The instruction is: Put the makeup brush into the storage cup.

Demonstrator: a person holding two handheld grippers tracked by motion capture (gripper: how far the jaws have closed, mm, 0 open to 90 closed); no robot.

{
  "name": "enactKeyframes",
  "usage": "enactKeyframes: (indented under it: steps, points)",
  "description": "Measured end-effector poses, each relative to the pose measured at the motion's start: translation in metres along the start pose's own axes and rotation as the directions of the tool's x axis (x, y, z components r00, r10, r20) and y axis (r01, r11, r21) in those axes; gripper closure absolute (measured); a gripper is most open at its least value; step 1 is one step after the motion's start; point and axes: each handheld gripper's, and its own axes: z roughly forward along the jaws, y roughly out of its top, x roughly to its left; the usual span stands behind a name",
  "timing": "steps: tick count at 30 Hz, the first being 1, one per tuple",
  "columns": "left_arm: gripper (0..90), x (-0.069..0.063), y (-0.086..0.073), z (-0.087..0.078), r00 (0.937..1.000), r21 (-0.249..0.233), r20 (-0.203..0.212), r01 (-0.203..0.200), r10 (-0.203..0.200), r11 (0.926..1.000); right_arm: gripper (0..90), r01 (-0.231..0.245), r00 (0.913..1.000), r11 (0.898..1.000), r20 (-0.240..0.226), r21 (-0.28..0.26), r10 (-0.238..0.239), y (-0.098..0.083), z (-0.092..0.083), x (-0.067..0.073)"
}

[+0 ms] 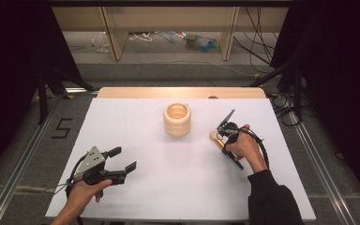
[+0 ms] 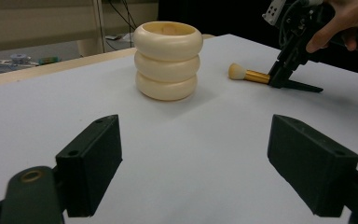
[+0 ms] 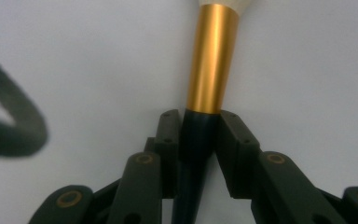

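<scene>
The brush [image 3: 213, 60] lies flat on the white tabletop [image 1: 178, 178], right of centre, w/ its pale bristle head pointing toward the cup [image 1: 177, 120] and its black handle toward the person. In the right gripper view the right gripper [image 3: 200, 135] is seen clamped on the handle: both pads are pressed against the black part just below the gold ferrule, no gap visible on either side. In the high view the right gripper [image 1: 225, 138] is held nose-down by the right hand [image 1: 247, 149], cable looped round the wrist. The brush is seen resting on the tabletop in the left gripper view; not lifted.

The left gripper [image 1: 124, 159] is held low over the near-left part of the tabletop by the left hand [image 1: 85, 190], well apart from brush and cup. Its jaws are spread wide, w/ nothing between them; in the left gripper view its black pads [image 2: 93, 163] frame bare tabletop.

The cup, cream-coloured and made of three stacked rings, stands upright approx. at the tabletop's centre-back, open at top. Brush head is near it but not touching.

Writing: a dark "5" [image 1: 62, 128] is marked on the floor left of the tabletop. No brand or label can be read on brush, cup or grippers.
</scene>
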Motion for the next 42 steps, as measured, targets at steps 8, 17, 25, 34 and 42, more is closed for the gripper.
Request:
enactKeyframes:
  steps: [8, 17, 25, 34, 42]
  points:
    - [17.7, -0.001, 0.0, 0.0, 0.9999, -0.001, -0.002, 0.015, -0.015, 0.9999, 74.1, -0.012, 0.9999, 1.0, 0.003, 0.013, 0.012, 0.001, 0.0, 0.002]
    - [17.6, 0.0, 0.0, 0.0, 1.0, -0.002, 0.0, 0.002, -0.002, 1.0, 74.5, 0.022, 0.9996, 1.0, 0.017, 0.014, -0.023, 0.002, 0.0, 0.004]
    - [17.7, 0.0, 0.0, 0.001, 1.0, -0.002, 0.0, 0.007, -0.007, 1.0, 74.5, 0.042, 0.9989, 0.999, 0.023, -0.024, -0.041, 0.001, -0.003, 0.001]
    - [17.7, 0.0, 0.0, 0.001, 0.9999, -0.003, -0.002, 0.01, -0.01, 0.9999, 74.5, 0.015, 0.9991, 0.984, 0.041, -0.177, -0.008, -0.001, -0.035, -0.008]
    - [17.7, 0.0, 0.0, 0.001, 1.0, -0.002, -0.003, 0.006, -0.006, 1.0, 74.5, 0.013, 0.9991, 0.944, 0.042, -0.328, 0.001, -0.001, -0.053, -0.01]
